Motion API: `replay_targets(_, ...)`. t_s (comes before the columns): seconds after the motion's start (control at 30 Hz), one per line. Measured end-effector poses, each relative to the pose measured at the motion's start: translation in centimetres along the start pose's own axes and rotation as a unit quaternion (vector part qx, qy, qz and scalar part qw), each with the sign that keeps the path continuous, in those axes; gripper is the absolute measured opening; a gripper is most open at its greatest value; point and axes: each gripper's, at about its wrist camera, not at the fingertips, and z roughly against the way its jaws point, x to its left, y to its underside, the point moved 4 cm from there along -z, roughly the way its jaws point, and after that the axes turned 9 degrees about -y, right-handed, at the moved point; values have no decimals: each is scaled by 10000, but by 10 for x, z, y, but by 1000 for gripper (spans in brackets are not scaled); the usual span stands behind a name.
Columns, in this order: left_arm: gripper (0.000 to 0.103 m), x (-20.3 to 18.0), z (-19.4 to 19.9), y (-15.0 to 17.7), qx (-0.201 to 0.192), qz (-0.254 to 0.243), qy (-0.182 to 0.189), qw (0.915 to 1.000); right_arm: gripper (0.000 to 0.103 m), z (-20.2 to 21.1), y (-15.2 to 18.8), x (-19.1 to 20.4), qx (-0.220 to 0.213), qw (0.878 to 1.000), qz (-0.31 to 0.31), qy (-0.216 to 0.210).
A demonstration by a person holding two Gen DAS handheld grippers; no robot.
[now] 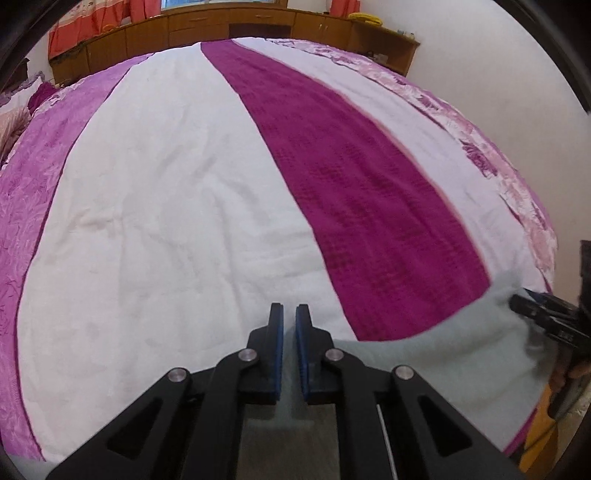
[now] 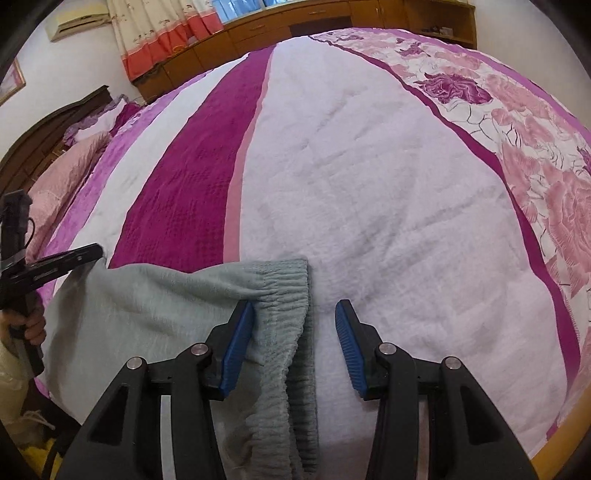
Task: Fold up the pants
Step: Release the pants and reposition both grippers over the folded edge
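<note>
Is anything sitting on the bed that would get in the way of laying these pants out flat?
Nothing visible does. Beyond the grey-green pants, the bedspread is bare. The right gripper is open beside the waistband.

Beyond the pants (image 2: pixel 155 306), the bedspread (image 2: pixel 369 192) lies flat and bare all the way to the wooden cabinets (image 2: pixel 280 26), so you can pass freely there. To the pants' left, only the pillows (image 2: pixel 70 162) by the headboard (image 2: pixel 44 125) rise up.

One pants (image 2: pixel 155 295); two tools: left (image 1: pixel 289 314), right (image 2: pixel 295 310); one bed (image 2: pixel 369 166).
</note>
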Motion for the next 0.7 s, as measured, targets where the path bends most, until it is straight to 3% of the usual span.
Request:
replay_targets(0.2, 7, 16, 14, -3, -43, 52, -151, 9999, 38, 11, -7, 3, -8, 9997, -135, 191)
replay_targets(0.37, 7, 45, 59, -3, -406, -78, -802, 9959, 38, 42, -17, 14, -360, 9985, -170, 371)
replay_targets(0.47, 7, 70, 78, 1, -392, 87, -1297, 9907, 38, 58, -21, 38, -458, 9986, 14, 269)
replay_targets(0.7, 10, 129, 125, 44, -308, 560, -1754, 9824, 38, 46, -13, 117, -276, 9976, 621, -150)
